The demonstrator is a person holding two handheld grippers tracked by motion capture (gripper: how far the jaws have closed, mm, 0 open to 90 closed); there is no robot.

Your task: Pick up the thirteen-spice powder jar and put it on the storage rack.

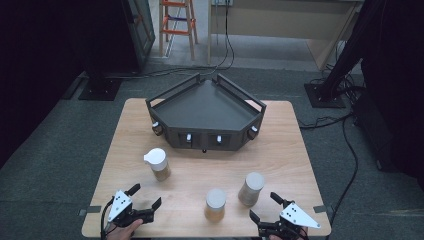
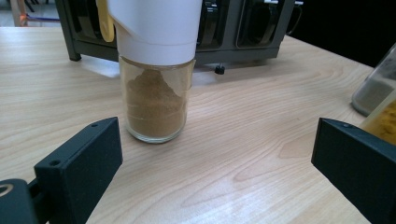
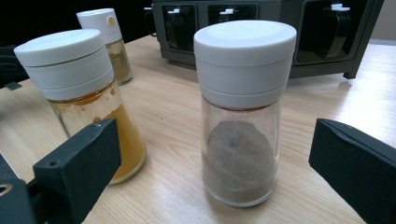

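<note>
We hold both tongs with jaws apart, gripping nothing, at the near edge of the pale wooden surface — left tongs, right tongs. Three white-capped glass spice jars stand before us: brown powder, yellow powder, grey powder. Behind them sits a dark grey angular metal rack.

A corner rack stands at the far middle of the table. Before it stand three spice jars: one to the left, and two nearer the front edge, side by side, right of centre.
</note>
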